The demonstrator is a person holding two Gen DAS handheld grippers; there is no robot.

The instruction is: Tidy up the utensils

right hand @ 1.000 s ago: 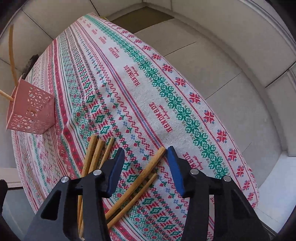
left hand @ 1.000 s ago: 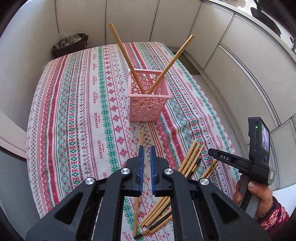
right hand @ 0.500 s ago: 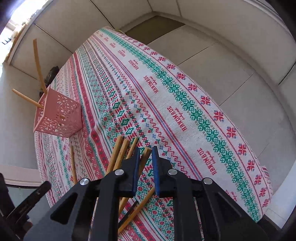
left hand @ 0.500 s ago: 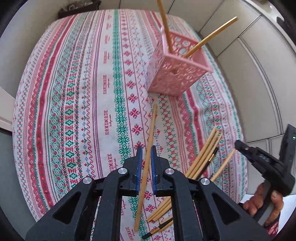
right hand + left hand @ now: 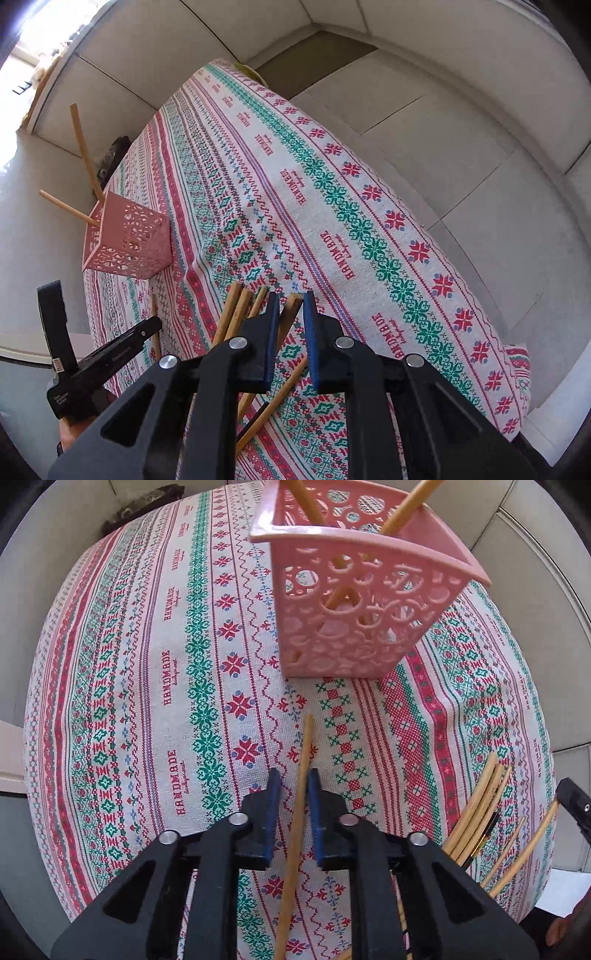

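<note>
Chopsticks are lying on a big surface [image 5: 122, 686] that is wearing a striped red and green cloth. A pink basket [image 5: 362, 602] is sitting on the cloth at 1 o'clock in the left view, and two sticks are leaning inside it. A pile of chopsticks [image 5: 476, 808] is resting at 4 o'clock, well apart from the basket. The left gripper [image 5: 293, 797] is holding one chopstick [image 5: 299, 805] between its jaws, pointing up at 12 o'clock toward the basket. The right gripper [image 5: 290, 332] is squeezing its jaws on another chopstick [image 5: 289, 314] from the pile, and more sticks are lying just beside it at 10 o'clock.
</note>
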